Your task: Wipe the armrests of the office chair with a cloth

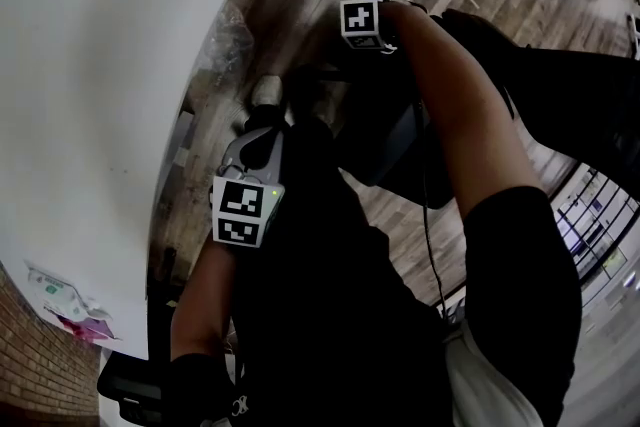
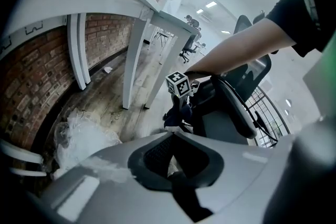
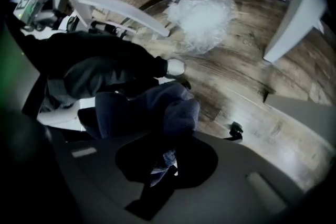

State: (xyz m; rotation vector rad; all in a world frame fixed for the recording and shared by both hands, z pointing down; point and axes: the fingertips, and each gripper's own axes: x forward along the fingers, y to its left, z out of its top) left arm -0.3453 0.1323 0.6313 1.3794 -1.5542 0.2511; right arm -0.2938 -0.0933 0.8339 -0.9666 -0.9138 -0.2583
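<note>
Dark-blue cloth (image 3: 170,110), bunched thick, is clamped in the closed jaws of the right gripper (image 3: 161,168). That gripper reaches to the far right and presses the cloth onto a dark part of the office chair (image 2: 254,68), seemingly beside its curved armrest (image 2: 237,107). The left gripper (image 2: 181,181) hangs nearer, on the left, jaws together with nothing in them. Beyond lie a wooden floor (image 3: 252,76), a crumpled plastic bag (image 3: 202,13) and a white desk (image 1: 90,65). Wiping looks under way; next, the cloth likely needs drawing along the armrest's length under steady pressure.
</note>
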